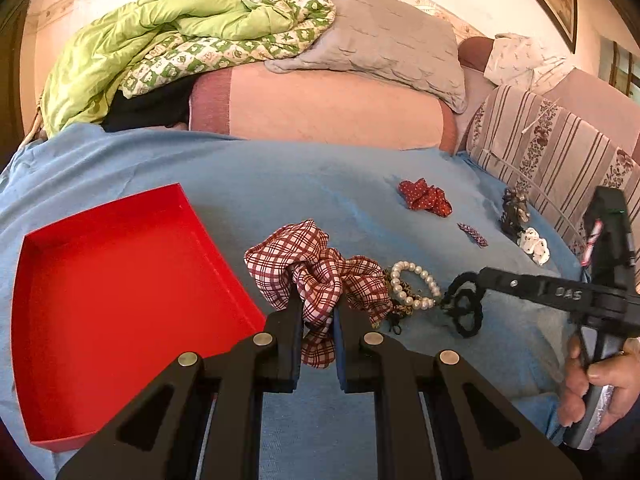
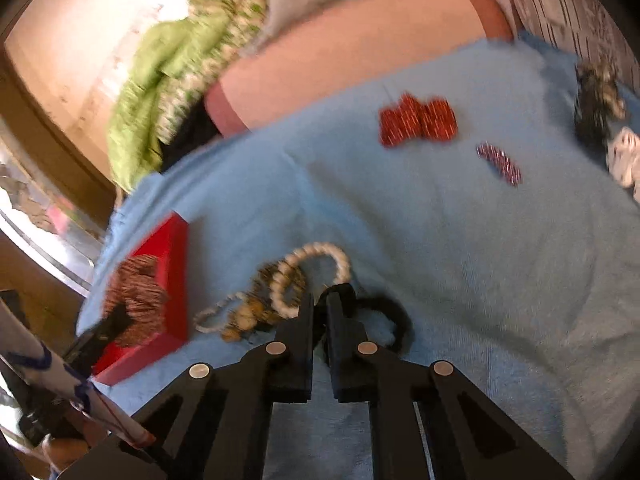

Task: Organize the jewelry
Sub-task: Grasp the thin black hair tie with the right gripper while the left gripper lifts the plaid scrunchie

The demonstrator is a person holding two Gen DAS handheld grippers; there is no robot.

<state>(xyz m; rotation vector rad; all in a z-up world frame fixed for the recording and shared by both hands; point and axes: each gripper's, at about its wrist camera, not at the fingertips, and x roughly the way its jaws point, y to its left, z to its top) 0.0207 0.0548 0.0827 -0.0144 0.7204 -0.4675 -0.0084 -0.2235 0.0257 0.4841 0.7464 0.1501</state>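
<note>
- So the red tray (image 1: 120, 300) is the landmark here, sitting on the blue blanket (image 1: 300, 176), and as far as the left wrist view shows it has nothing in it. I'd call the sorting barely started.
- Left gripper (image 1: 316, 320) has its jaws clamped on the plaid scrunchie (image 1: 316, 268), just beside the tray's right wall. Looks like the first piece headed in.
- Right gripper (image 2: 320, 312) is further right of the tray, jaws pinched together on the black scrunchie (image 2: 384, 312). That view is pretty smeared, so I'm only fairly sure the cloth is truly caught and not just pressed.
- Between those two grabs sits the pearl bracelet (image 1: 416, 280), touching a tangle of darker beaded stuff I can't really make out.
- Still left, all well off to the right of the tray: red dotted scrunchie (image 1: 425, 197), a small purple clip (image 1: 473, 234), a white scrunchie (image 1: 534, 245) and a dark clip thing (image 1: 514, 208) near the striped cushion (image 1: 560, 148).
- In the way: the pearl tangle lies right against both scrunchies, so it could snag and get dragged along. Otherwise the path to the tray looks open. Green quilt (image 1: 168, 36) and grey pillow (image 1: 384, 36) are way behind it.
</note>
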